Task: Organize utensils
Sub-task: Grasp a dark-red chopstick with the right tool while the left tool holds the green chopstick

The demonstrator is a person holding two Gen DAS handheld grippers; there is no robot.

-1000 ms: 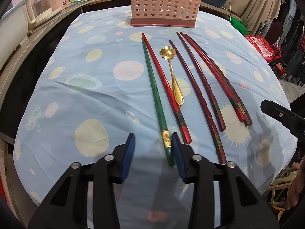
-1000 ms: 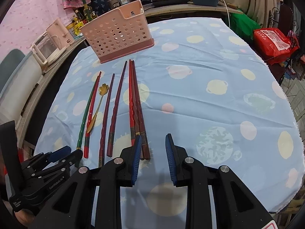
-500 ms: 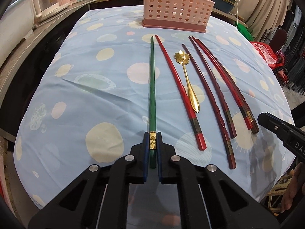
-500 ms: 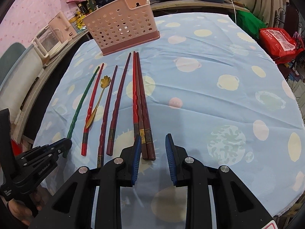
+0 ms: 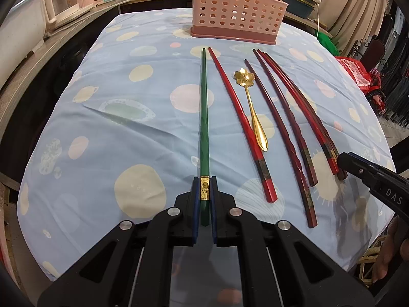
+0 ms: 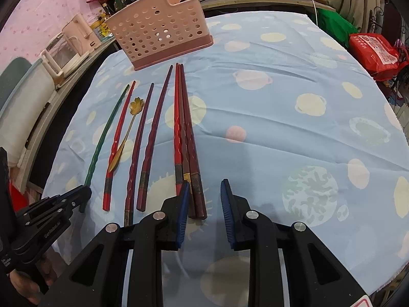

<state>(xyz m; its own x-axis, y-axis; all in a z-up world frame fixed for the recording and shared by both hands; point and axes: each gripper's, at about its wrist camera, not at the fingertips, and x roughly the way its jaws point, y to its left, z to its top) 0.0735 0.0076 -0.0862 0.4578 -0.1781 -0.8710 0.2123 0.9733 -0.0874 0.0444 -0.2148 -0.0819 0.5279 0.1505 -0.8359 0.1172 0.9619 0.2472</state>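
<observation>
Left gripper clamps the stiff, light, slippery green chopstick at its butt, pointing 12 o'clock; right gripper gapes empty.

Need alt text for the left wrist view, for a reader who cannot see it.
The left gripper is shut on the thick end of a green chopstick that points toward a pink perforated basket. To its right on the blue spotted tablecloth lie red chopsticks and a gold spoon.

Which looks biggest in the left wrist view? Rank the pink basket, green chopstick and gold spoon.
1. pink basket, though farthest away.
2. green chopstick, longest but thin, held by the left gripper.
3. gold spoon.
</observation>
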